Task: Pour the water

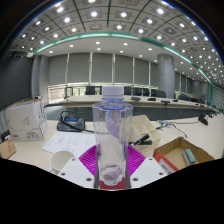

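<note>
Item: clear water bottle (111, 135), upright, clamped in tool (111, 172).
Detail: both pink pads (92, 163) press on the bottle's lower body, above the tabletop (40, 155). Cardboard box (25, 120) and papers (68, 142) lie beyond. Step judged: carrying to pour; no receiving vessel visible, so next calls for finding one, then tilting.

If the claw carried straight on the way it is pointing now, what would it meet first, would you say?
The clear plastic bottle is already between the claw's pink pads, apparently gripped. Beyond it, the first thing in line looks to be the long conference desk across the room, though depth is hard to judge.
</note>
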Demonstrator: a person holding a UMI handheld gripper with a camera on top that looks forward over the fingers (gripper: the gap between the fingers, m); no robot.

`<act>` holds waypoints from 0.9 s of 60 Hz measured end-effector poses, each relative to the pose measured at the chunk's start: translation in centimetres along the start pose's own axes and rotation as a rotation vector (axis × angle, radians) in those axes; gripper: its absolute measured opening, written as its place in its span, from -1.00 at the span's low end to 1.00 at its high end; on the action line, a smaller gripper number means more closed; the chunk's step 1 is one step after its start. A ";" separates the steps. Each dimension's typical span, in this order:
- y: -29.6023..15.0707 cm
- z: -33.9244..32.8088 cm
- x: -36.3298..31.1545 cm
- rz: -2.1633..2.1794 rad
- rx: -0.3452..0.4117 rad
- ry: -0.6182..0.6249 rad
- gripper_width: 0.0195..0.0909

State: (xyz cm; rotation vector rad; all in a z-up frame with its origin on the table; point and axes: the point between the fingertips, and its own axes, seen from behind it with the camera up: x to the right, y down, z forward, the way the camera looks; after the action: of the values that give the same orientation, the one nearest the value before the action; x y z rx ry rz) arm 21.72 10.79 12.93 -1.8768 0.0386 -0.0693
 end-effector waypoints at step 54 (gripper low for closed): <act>3.3 -10.5 -3.9 0.016 -0.259 0.092 0.86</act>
State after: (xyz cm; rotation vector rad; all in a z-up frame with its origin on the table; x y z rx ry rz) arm 17.13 0.11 12.85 -2.1305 0.1307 -0.1455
